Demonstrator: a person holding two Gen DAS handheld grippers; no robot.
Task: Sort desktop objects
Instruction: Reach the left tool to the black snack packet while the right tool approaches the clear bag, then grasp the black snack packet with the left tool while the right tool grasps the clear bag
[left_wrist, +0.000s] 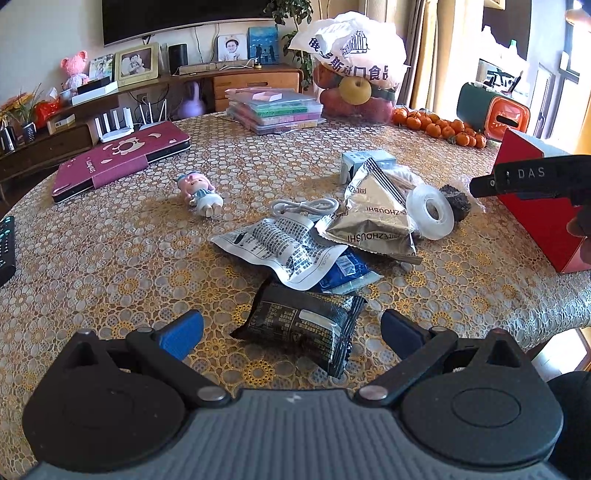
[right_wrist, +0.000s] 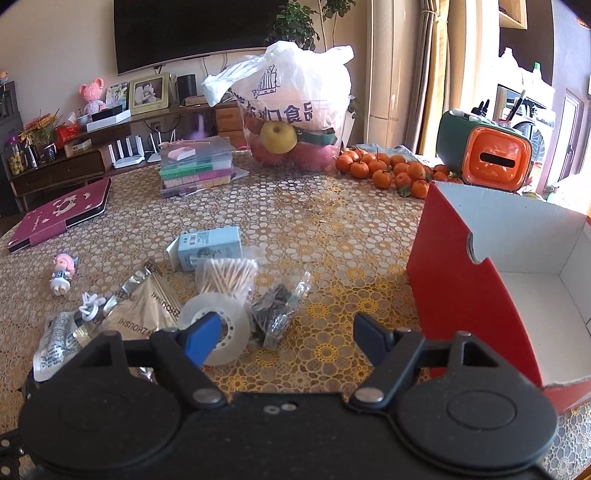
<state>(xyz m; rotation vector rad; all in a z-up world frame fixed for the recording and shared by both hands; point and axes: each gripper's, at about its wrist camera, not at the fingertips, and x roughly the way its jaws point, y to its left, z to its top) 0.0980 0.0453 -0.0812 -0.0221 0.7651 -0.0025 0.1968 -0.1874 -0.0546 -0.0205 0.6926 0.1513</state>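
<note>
My left gripper (left_wrist: 291, 334) is open and empty, its fingers either side of a black snack packet (left_wrist: 301, 323) lying flat on the table. Behind it lie a white printed pouch (left_wrist: 279, 247), a blue packet (left_wrist: 347, 269), a silver packet (left_wrist: 373, 218), a white cable (left_wrist: 304, 206), a clear tape roll (left_wrist: 430, 212) and a small doll (left_wrist: 201, 192). My right gripper (right_wrist: 288, 339) is open and empty, low over the table, with the tape roll (right_wrist: 218, 332) behind its left finger. A red open box (right_wrist: 517, 280) stands just to its right, also seen in the left view (left_wrist: 535, 206).
Cotton swabs (right_wrist: 227, 277), a light blue carton (right_wrist: 208, 247) and a bag of dark bits (right_wrist: 277, 310) lie mid-table. A maroon tablet case (left_wrist: 118, 162), stacked plastic cases (right_wrist: 197, 166), a fruit bag (right_wrist: 291, 114), tangerines (right_wrist: 388, 170) and a green-orange case (right_wrist: 487, 151) sit further back.
</note>
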